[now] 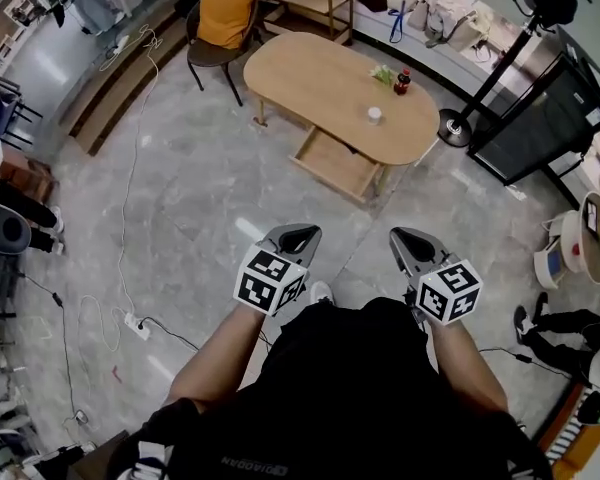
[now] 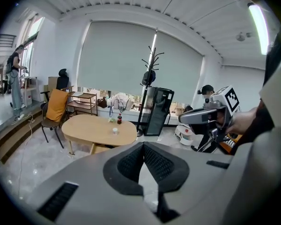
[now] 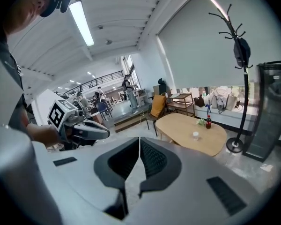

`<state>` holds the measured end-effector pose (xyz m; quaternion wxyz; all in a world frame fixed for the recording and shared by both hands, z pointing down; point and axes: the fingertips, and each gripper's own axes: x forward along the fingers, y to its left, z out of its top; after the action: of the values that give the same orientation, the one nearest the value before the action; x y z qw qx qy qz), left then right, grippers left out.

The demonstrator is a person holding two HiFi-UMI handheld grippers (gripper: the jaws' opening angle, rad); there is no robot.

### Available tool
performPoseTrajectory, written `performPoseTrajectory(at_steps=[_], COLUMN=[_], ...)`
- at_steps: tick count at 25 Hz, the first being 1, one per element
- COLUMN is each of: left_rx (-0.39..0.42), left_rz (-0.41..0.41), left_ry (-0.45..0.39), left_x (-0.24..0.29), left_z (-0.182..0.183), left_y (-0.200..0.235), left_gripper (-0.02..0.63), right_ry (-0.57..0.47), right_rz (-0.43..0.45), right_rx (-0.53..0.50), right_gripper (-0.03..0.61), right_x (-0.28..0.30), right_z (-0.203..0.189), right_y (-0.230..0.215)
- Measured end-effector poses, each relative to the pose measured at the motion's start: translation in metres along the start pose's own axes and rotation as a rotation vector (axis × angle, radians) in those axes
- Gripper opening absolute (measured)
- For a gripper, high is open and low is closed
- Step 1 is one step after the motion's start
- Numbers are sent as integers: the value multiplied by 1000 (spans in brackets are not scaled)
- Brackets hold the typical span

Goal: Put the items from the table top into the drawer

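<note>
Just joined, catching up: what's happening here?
A person holds a gripper in each hand. The left gripper and right gripper are both shut and empty, over the floor, short of the table. A bottle, a white cup and a green item sit on the table. The drawer under it is pulled open; nothing has been picked up yet.

Right gripper point(image 3: 139, 143) is showing its jaws pressed together, with nothing between them. Left gripper point(image 3: 102, 132) is hanging at the left, a hand point(image 3: 40, 134) gripping it. Well beyond, a table point(image 3: 178, 125) is bearing a bottle point(image 3: 208, 122), a green item point(image 3: 202, 121) just beside it, and a cup point(image 3: 195, 135) nearer. A chair point(image 3: 154, 109) is standing at the table's far end, and a coat stand point(image 3: 241, 78) is rising to its right.
</note>
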<state>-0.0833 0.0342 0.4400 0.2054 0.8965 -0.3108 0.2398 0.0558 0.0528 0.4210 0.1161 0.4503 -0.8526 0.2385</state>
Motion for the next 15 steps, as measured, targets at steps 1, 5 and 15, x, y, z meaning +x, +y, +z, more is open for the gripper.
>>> performPoseTrajectory(at_steps=[1,5,15], left_rx=[-5,-36,-74], left_rz=[1,-10,31], left_ry=[3,-21,19], left_x=[2,5,33], left_z=[2,13,25], left_y=[9,32,90], left_gripper=[5,5,5], right_ry=[8,53,63], right_rz=[-1,3,15], right_rx=[4,4,15], right_gripper=[5,5,5], right_x=[8,34,110], right_z=[2,8,40], right_y=[-1,-8,-62])
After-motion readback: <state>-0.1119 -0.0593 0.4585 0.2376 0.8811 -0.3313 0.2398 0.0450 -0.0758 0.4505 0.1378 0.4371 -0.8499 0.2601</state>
